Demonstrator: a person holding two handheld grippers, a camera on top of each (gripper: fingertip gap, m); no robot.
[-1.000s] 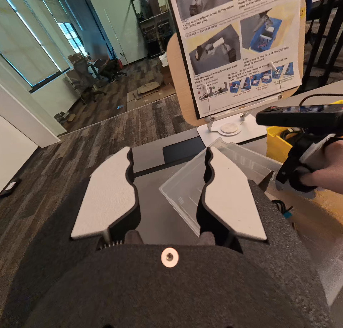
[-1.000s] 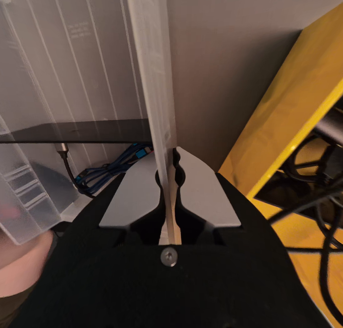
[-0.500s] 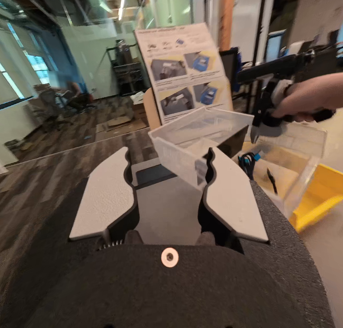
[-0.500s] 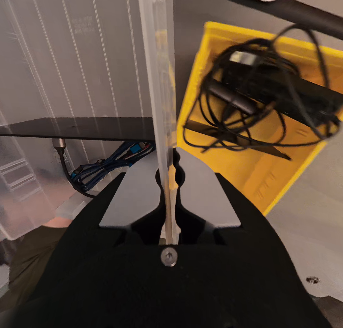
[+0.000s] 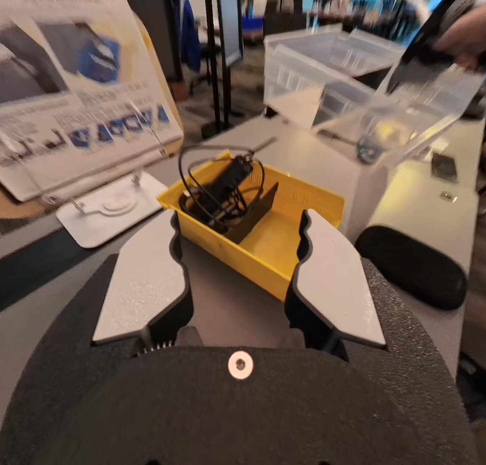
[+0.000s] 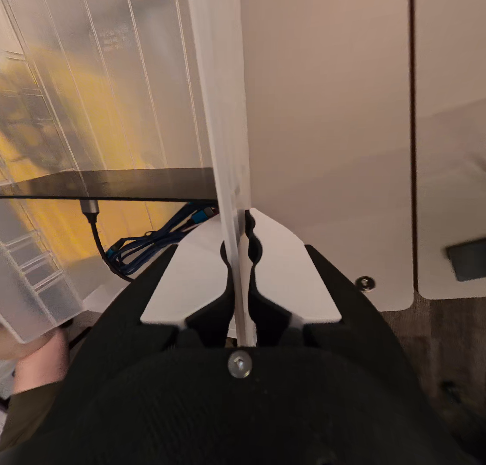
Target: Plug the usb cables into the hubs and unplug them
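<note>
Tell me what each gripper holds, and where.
Right gripper pinches the clear plastic bin by its side wall's rim; left gripper is open, empty.

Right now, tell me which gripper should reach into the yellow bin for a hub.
Left. The left gripper is open, empty and aimed at the yellow bin, where the black hub and cables lie. The right gripper is shut on the clear bin's wall, so it is probably busy.

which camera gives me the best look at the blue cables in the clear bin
The right wrist view: the blue cables show sharply through the clear bin, below its black divider. The left wrist view shows only a blurred bluish spot.
</note>
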